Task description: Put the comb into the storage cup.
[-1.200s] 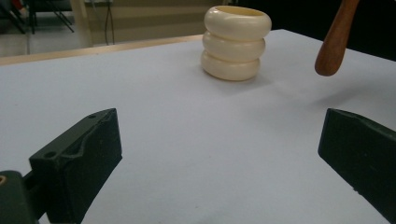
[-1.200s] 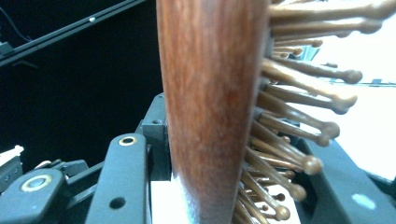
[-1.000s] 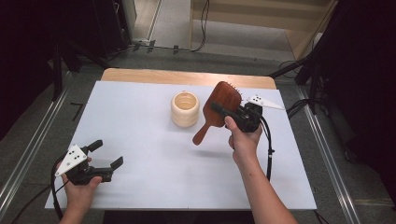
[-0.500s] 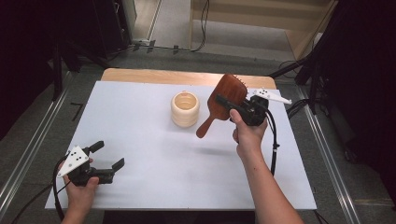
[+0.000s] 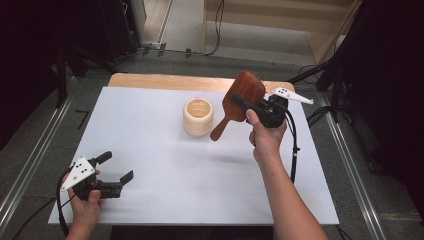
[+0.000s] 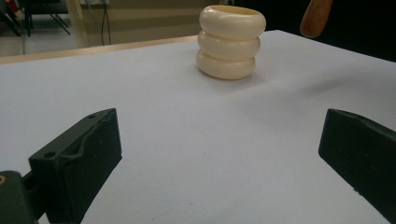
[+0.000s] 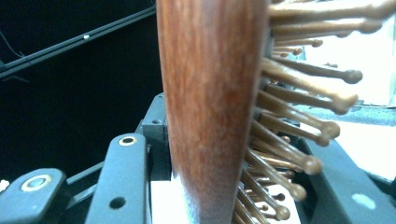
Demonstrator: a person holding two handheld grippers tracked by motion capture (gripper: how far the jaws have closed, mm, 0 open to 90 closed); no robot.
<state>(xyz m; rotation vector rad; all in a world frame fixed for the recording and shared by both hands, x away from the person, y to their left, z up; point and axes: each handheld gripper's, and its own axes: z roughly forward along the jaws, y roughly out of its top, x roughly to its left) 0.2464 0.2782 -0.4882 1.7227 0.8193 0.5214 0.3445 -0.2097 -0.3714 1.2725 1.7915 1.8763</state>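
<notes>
— What am I doing now?

— I am carrying the hairbrush point(image 5: 243, 98). My right gripper point(image 5: 248, 103) has its jaws closed on the wide head of the brush. One jaw is on the smooth wooden back and the other is on the side with the pins. The brush is up in the air, above the white table point(image 5: 150, 120), just to the right of the cream cup point(image 5: 198, 116). Its handle points down toward the cup.

— And my other hand?

— My left gripper point(image 5: 115, 168) sits low at the near left corner of the table. Its jaws are wide open and hold nothing.

— What comes next?

— I think the handle goes into the cup. I need to move the brush over the cup's mouth, turn the handle straight down, and lower it slowly so the cup does not tip.

— What is hard to see?

— Up close, the brush blocks my right gripper view, so I cannot see the cup there. From above, the handle tip looks close to the cup, but I cannot tell if it touches.
</notes>
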